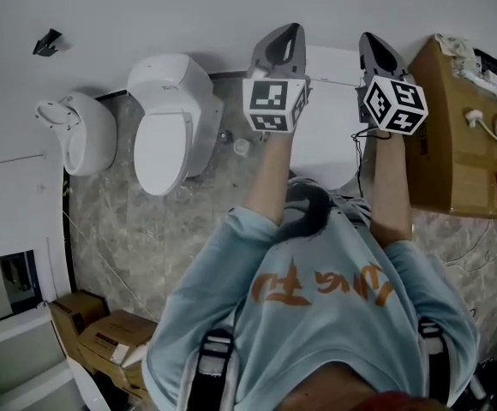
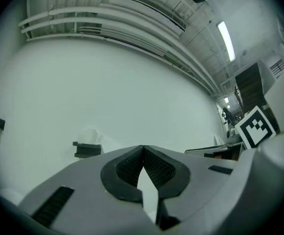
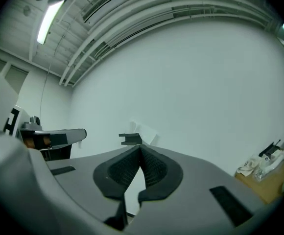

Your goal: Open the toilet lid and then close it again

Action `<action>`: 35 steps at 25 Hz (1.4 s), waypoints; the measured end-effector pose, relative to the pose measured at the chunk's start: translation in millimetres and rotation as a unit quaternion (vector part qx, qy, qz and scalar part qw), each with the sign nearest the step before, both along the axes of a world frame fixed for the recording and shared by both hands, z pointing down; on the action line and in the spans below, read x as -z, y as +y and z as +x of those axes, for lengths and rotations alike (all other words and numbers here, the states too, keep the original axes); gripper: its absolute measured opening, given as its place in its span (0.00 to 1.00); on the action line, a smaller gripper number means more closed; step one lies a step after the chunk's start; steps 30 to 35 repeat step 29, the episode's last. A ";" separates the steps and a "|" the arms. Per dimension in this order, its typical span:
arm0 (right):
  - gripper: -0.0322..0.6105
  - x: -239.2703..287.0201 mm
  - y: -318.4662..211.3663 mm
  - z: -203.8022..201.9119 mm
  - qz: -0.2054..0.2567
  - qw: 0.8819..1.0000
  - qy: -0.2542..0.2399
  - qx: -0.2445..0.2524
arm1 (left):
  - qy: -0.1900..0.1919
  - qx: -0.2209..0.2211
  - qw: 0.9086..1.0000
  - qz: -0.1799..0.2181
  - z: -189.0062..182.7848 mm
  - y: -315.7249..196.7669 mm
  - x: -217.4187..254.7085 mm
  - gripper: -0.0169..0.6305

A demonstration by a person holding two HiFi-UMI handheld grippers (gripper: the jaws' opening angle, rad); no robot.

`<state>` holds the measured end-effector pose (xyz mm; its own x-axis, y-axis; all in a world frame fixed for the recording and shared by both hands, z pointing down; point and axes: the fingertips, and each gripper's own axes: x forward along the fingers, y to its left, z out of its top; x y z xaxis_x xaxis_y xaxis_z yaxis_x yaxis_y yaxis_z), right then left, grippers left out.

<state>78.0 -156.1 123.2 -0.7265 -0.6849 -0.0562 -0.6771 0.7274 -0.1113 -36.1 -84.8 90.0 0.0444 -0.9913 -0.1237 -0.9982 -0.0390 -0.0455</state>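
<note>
Left tongs [image 1: 291,31], right tongs [image 1: 373,41]: closed, level

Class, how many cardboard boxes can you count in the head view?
3. One large box at the right; two at lower left, a small box and a second box beside it. The person's body may hide more.

- A grey marbled floor [image 1: 120,229] is shown.
- A white toilet [image 1: 170,127], lid down, is set on it at left.
- A second toilet [image 1: 330,135] is partly hidden at centre.
- A cardboard box [image 1: 454,144] is stood at right.
- Smaller boxes [image 1: 103,336] are placed lower left.
</note>
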 end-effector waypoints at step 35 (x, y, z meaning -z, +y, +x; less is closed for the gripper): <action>0.07 14.6 4.5 -3.6 0.063 0.996 0.055 0.020 | 0.007 0.035 0.999 -0.027 4.2 -12.7 -18.0 0.07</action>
